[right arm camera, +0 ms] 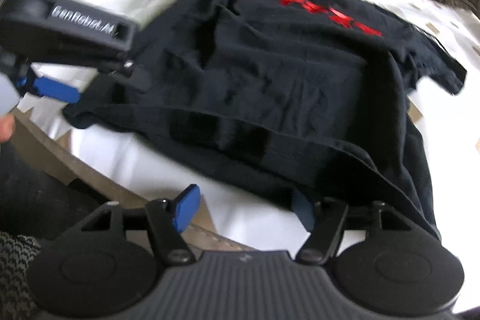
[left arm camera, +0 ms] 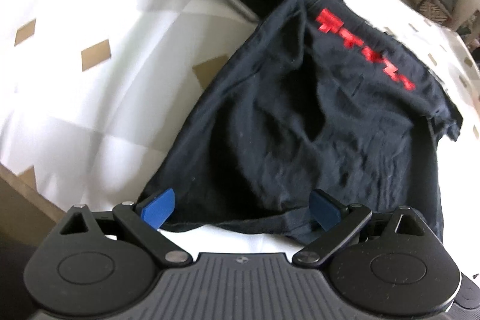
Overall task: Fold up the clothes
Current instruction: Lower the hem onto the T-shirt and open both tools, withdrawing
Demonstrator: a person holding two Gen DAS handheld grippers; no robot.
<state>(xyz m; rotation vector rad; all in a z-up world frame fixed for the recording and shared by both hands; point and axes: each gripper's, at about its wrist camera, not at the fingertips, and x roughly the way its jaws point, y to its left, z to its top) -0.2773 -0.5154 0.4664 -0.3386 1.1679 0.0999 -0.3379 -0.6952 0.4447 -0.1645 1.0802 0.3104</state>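
Both tongs, left point(left arm camera: 241, 209) and right point(right arm camera: 244, 207), are held open at the near hem of the black cotton T-shirt with red lettering point(right arm camera: 285, 74); it lies partly folded and rumpled, with further folds judged outstanding.

"GenRobot.AI" on left gripper point(right arm camera: 57, 92); shirt point(right arm camera: 270, 74) print unreadable.

A black T-shirt point(left arm camera: 300, 110) with red lettering point(left arm camera: 364, 48) lies crumpled on a white cloth point(left arm camera: 90, 95) scattered with tan diamond shapes. The left gripper point(left arm camera: 241, 207) hangs over the shirt's near hem, its blue pads point(left arm camera: 159, 209) spread wide apart with the hem's edge between them, neither pad pressing the fabric.
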